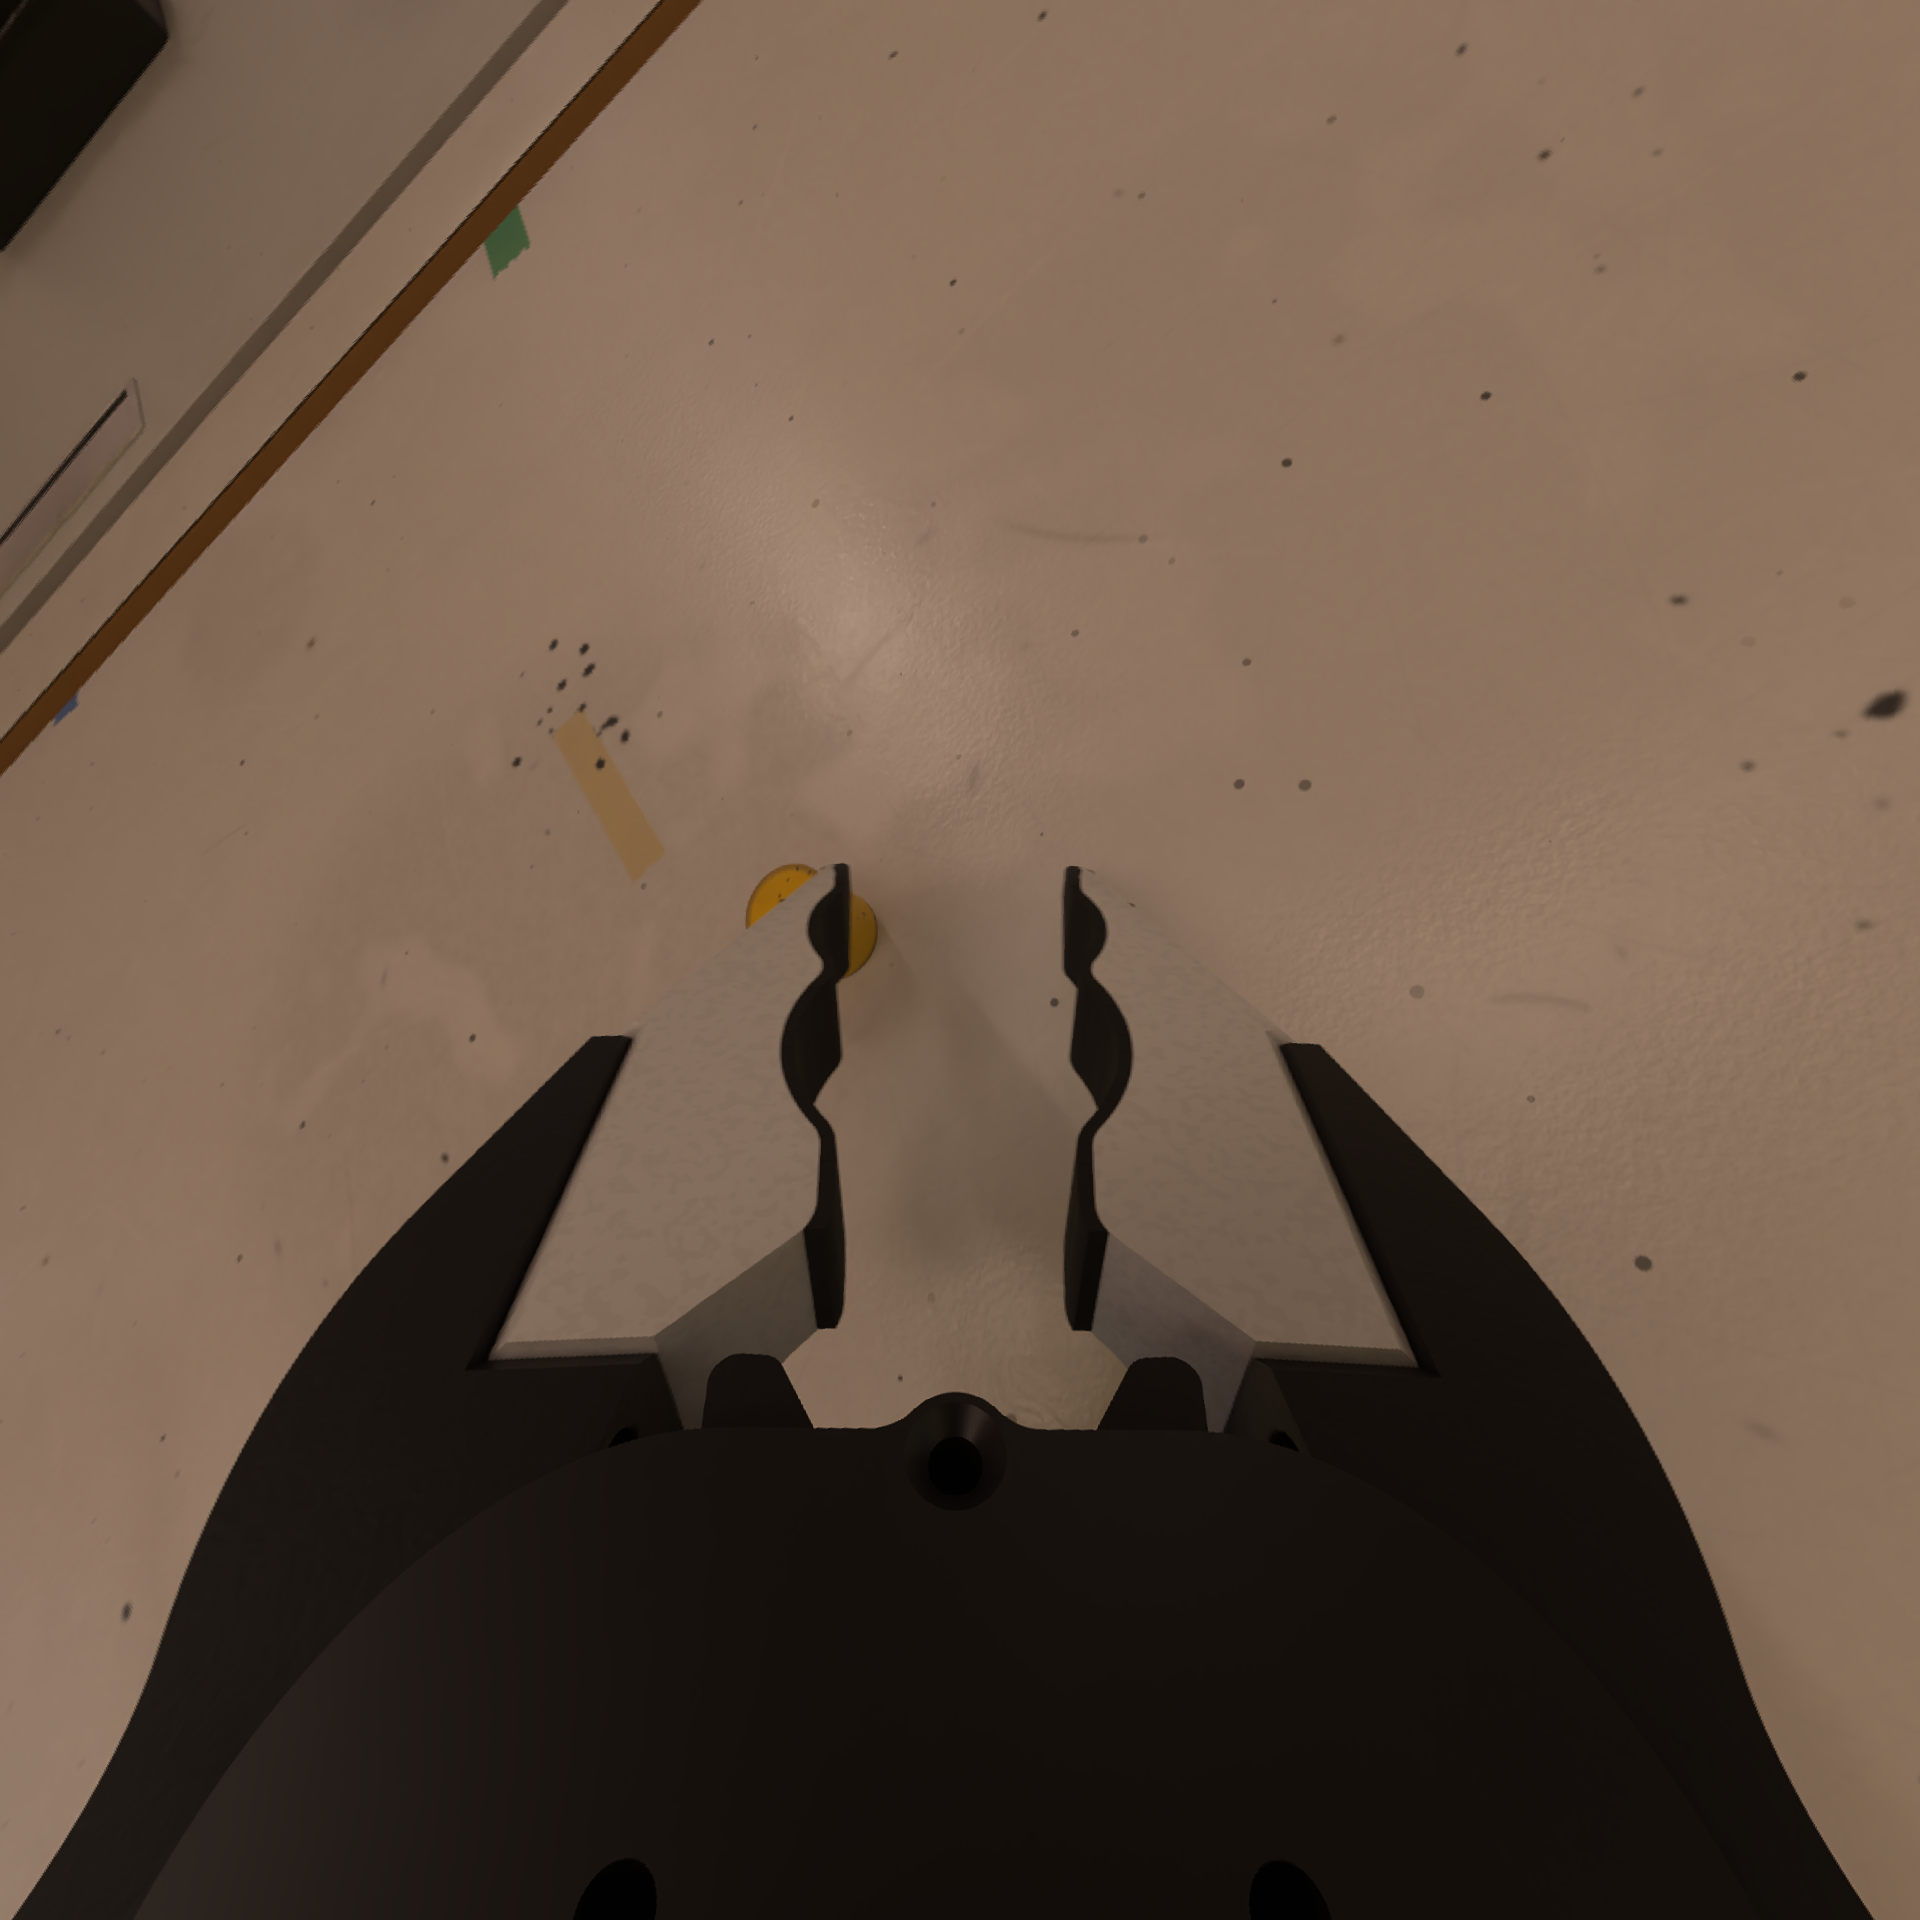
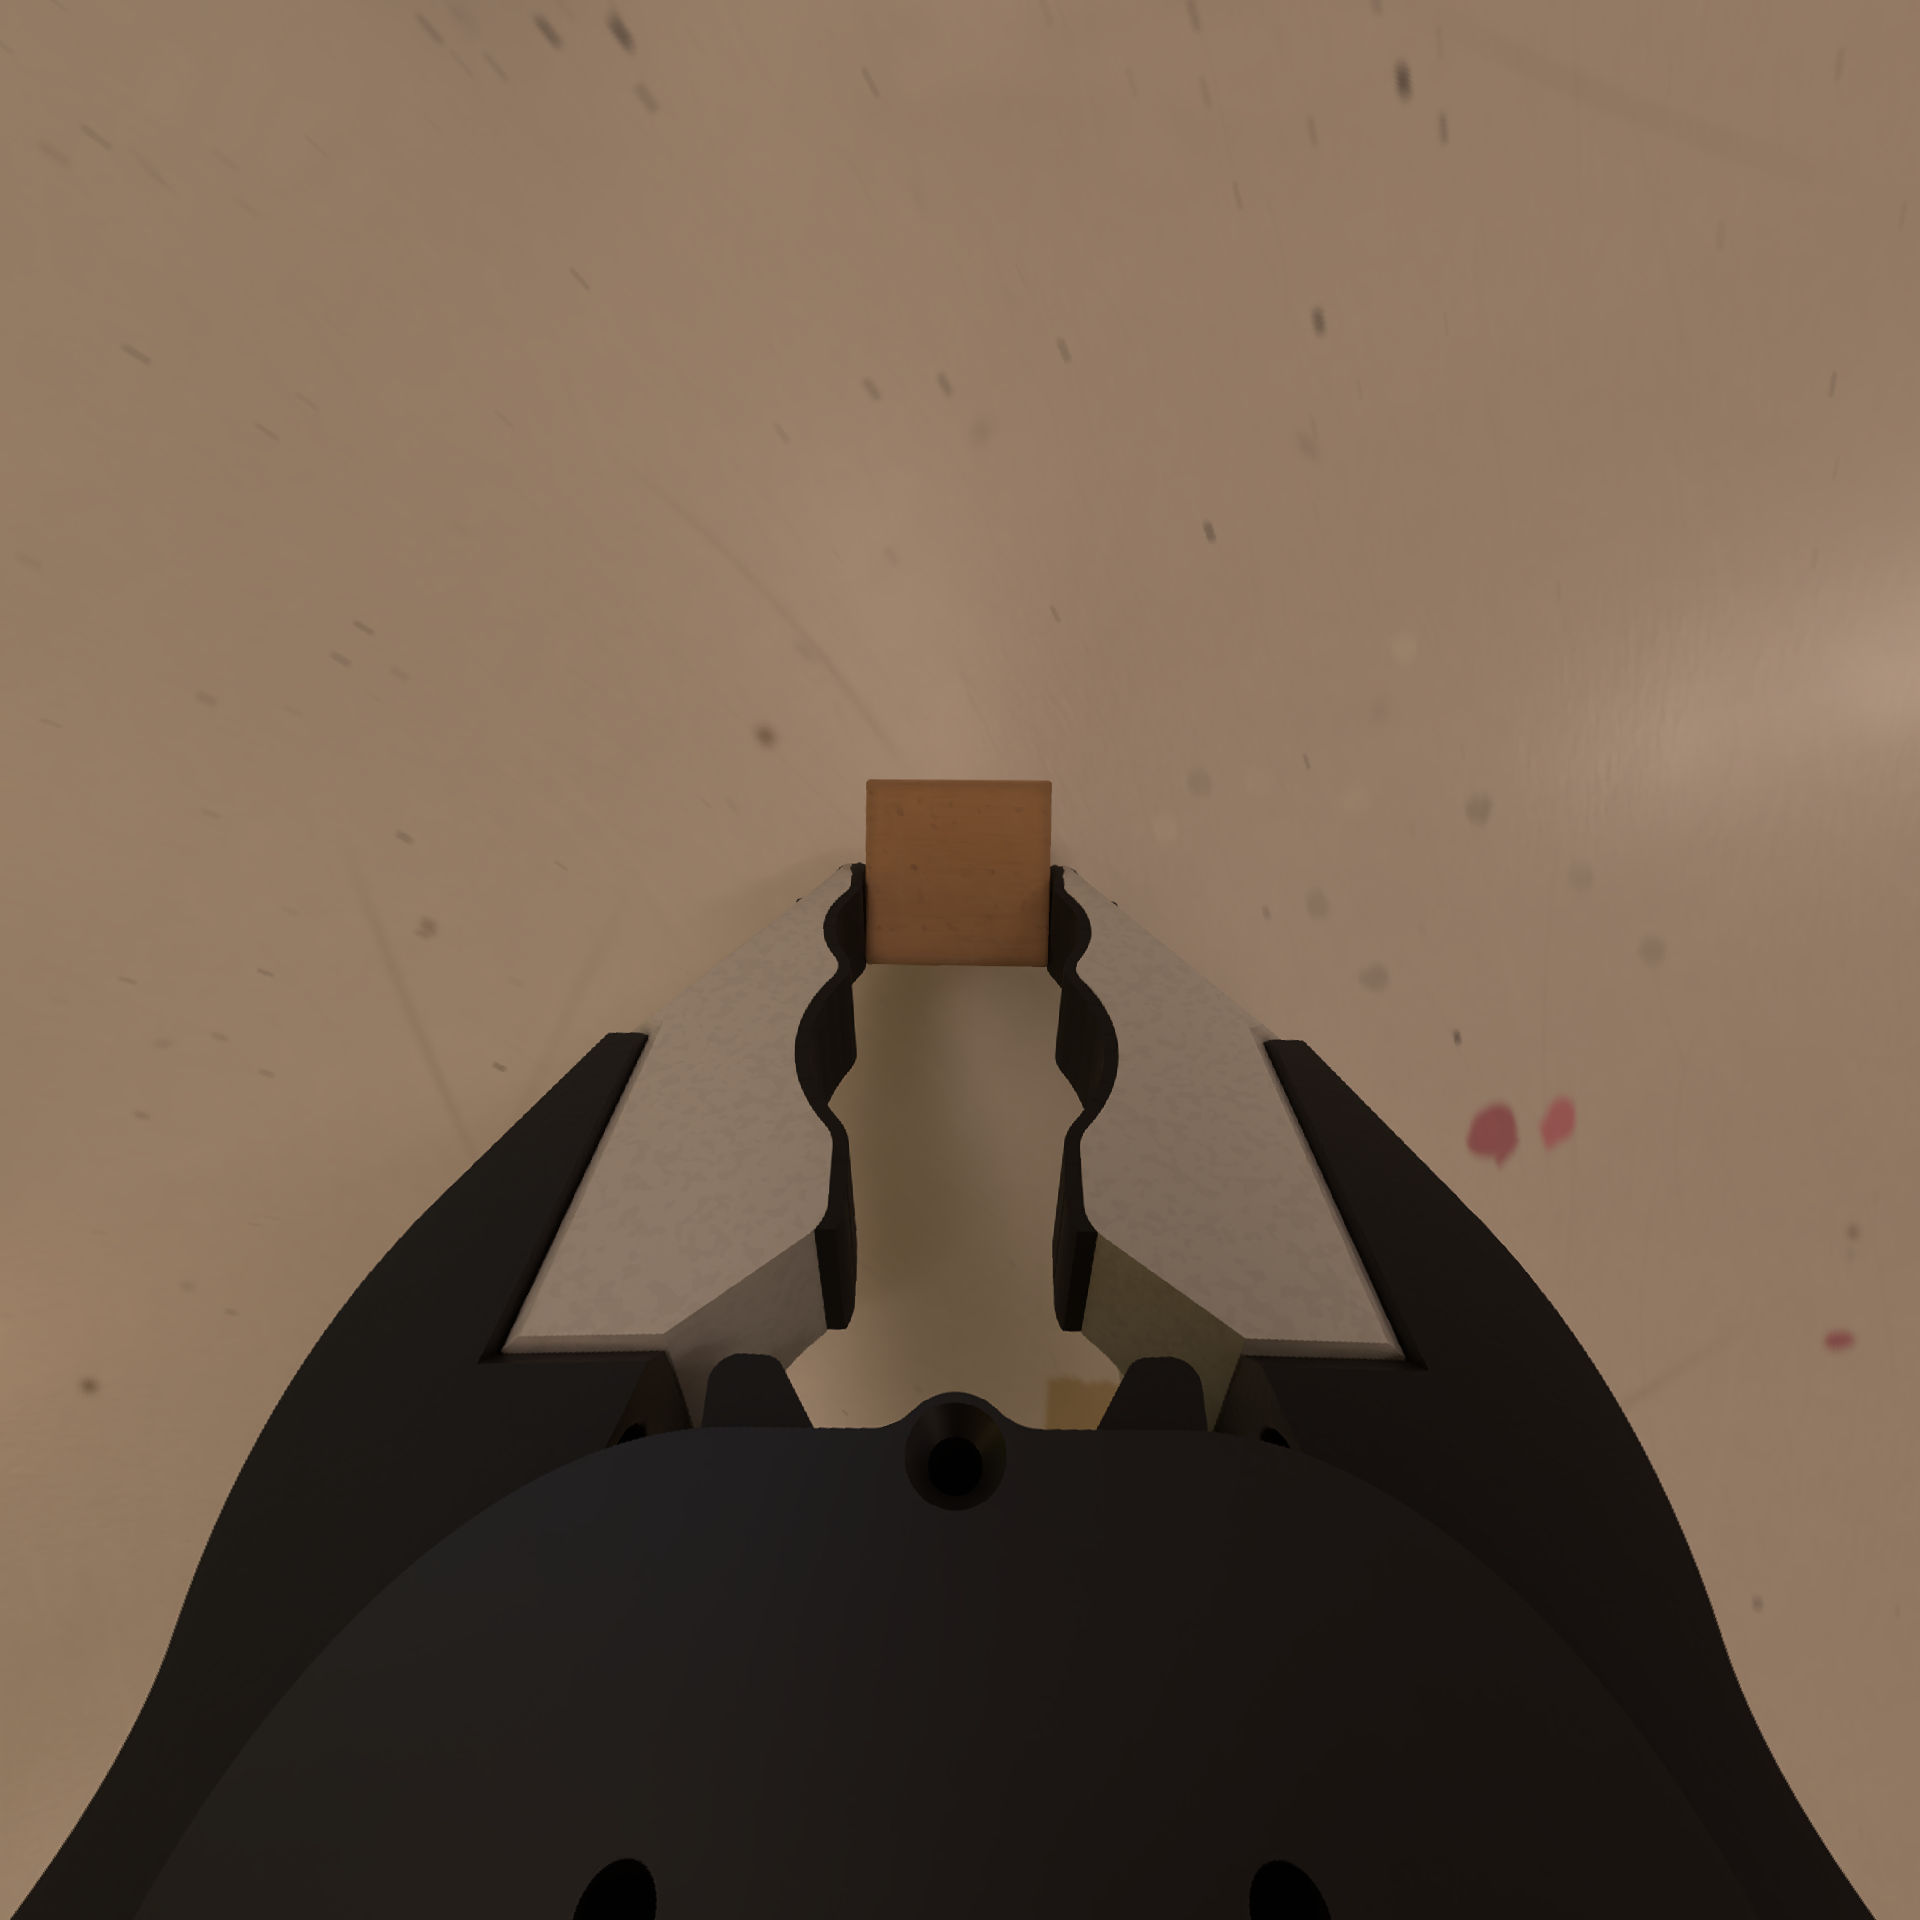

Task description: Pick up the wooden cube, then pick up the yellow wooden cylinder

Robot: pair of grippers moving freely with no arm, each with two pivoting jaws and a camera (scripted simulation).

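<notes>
Right wrist view showed the right tool (image 2: 957, 914) squeezed tight on the wooden cube (image 2: 957, 873), with a finger flat on each side and the block held up off the speckled desk (image 2: 416, 416). The cube looked small, hard and light, so flat sides were the best place to hold it. In the left wrist view the left tool (image 1: 954, 914) had its fingers apart and held nothing. The yellow wooden cylinder (image 1: 774, 894) stood on the desk (image 1: 1351, 520), partly hidden behind the left finger and not between the two. It looked stiff and light but round, so it might roll or slip; a grip across its curved sides seemed best.
</notes>
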